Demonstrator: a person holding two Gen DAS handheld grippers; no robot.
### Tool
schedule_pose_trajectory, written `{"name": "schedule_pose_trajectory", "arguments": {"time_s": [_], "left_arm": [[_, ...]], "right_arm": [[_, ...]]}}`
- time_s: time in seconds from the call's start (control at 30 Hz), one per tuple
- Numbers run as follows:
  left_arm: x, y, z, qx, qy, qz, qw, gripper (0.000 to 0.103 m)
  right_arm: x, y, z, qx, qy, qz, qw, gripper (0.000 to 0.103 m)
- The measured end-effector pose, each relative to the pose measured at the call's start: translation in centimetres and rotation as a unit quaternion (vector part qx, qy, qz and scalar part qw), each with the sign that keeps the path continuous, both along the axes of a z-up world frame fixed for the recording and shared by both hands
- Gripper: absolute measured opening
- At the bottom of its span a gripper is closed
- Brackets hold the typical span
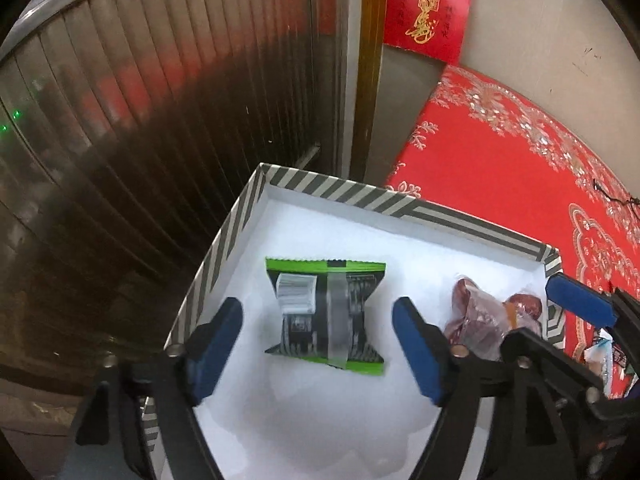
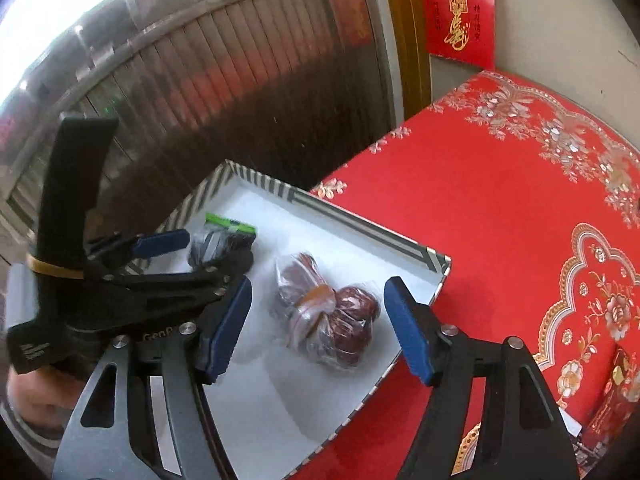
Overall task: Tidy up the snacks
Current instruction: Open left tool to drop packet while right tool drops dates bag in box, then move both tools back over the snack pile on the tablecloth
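Snacks are lying inside a shallow white cardboard box with a black-and-white striped rim (image 1: 224, 240), which is sitting on a red cloth with silver and gold floral embroidery (image 1: 500, 184). A green-and-black foil snack packet (image 1: 326, 312) is resting flat on the box floor toward its left side, and the left hand-held gripper (image 1: 318, 344) is hovering just above it with its blue-padded fingers (image 1: 218, 344) spread wide, touching nothing. A clear plastic bag of dark red dates (image 2: 328, 312) is lying well apart from the packet, near the box's right wall. The right hand-held gripper (image 2: 318, 328) is hanging over that bag, likewise released and gripping nothing. In the right wrist view the left tool is covering most of the packet (only its green top edge is showing clearly). More wrapped items at the left wrist view's right edge are being cut off and are too blurred to identify. A red paper envelope with gold lettering (image 1: 426, 8) is leaning against the wall behind.
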State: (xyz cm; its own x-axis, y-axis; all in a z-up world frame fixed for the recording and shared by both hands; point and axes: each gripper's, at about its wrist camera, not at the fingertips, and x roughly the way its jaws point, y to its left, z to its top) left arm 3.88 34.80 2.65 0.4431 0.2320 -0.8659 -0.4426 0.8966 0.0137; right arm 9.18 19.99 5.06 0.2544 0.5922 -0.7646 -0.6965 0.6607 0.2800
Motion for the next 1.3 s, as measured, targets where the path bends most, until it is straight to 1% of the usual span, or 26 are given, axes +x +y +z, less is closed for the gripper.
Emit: {"name": "schedule_pose_trajectory", "arguments": {"time_s": [0.03,0.23,0.33,0.43,0.53,0.63,0.8,0.93,1.13,1.3], "left_arm": [[-0.2,-0.1,0.1,0.002,0.0,0.001,1.0,0.086],[-1.0,-1.5,0.6,0.021,-0.01,-0.011,0.9997,0.088],[-1.5,-2.4,1.2,0.025,-0.023,-0.018,0.9993,0.089],[-2.3,-3.6,2.0,0.029,-0.039,-0.023,0.9986,0.091],[-2.8,-5.1,2.5,0.032,-0.048,-0.038,0.9976,0.092],[-3.4,-6.7,3.2,0.03,-0.057,-0.052,0.9966,0.092],[-3.9,-9.6,3.9,0.025,-0.066,-0.083,0.9941,0.092],[-4.0,-11.5,4.4,0.015,-0.072,-0.099,0.9924,0.092],[-4.0,-14.5,5.1,-0.006,-0.079,-0.12,0.9896,0.092],[-3.0,-17.7,4.9,-0.012,-0.071,-0.147,0.9864,0.093]], "right_arm": [[0.0,-0.1,0.1,0.002,0.0,-0.003,1.0,0.069],[-1.2,-2.3,1.6,0.017,-0.015,-0.017,1.0,0.069],[-1.9,-3.4,2.2,0.021,-0.021,-0.024,0.999,0.069],[-2.7,-4.9,2.9,0.027,-0.028,-0.033,0.999,0.069],[-3.4,-6.5,3.2,0.032,-0.029,-0.042,0.998,0.069],[-4.3,-8.6,3.5,0.035,-0.038,-0.056,0.997,0.069],[-5.5,-12.2,3.6,0.043,-0.038,-0.079,0.995,0.069],[-6.4,-15.4,3.7,0.039,-0.046,-0.101,0.993,0.069],[-6.6,-21.5,3.8,0.036,-0.05,-0.157,0.986,0.07],[-6.9,-26.0,3.4,0.04,-0.042,-0.196,0.979,0.07]]}}
